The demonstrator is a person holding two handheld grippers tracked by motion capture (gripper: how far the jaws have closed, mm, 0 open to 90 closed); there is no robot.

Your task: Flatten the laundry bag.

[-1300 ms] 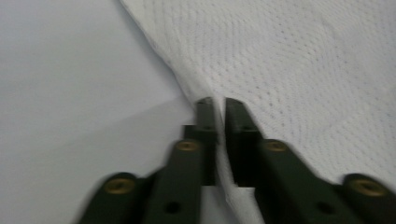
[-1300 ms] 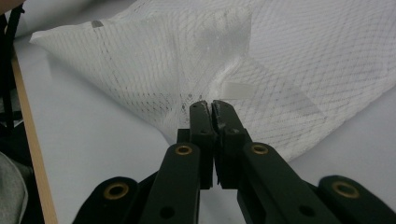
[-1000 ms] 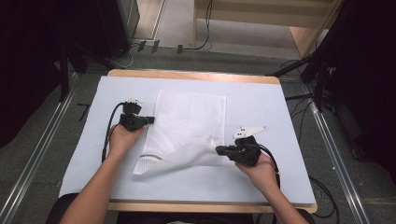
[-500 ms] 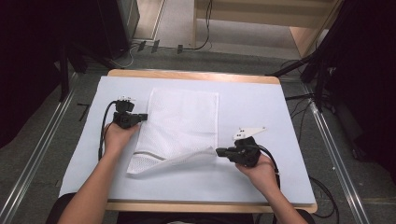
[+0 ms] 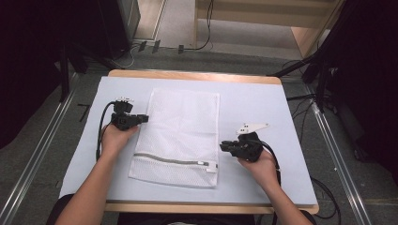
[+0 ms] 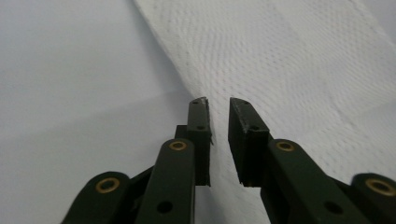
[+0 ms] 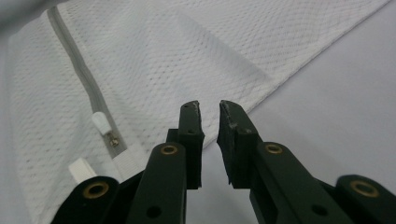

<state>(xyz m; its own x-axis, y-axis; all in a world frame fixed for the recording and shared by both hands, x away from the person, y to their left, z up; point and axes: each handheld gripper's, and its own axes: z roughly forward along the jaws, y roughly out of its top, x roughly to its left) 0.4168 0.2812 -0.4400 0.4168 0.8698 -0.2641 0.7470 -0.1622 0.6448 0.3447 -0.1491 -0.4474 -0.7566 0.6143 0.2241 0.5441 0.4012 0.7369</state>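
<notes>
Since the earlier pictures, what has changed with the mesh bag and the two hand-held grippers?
The mesh bag was pulled out of its half-folded state: its lifted zipper edge came down toward the person and now lies flat. Both the left hand-held gripper and the right hand-held gripper have just been opening, letting go of the bag's side edges; nothing sits between their jaws. The white mat and both hands' places stayed much the same.

We see a wooden surface (image 5: 197,75) covered by a pale blue sheet (image 5: 267,108), filling the middle of the frame. A white mesh bag (image 5: 180,126) lies flat on the sheet at centre, its grey zip (image 5: 169,160) running near the lower edge.
</notes>
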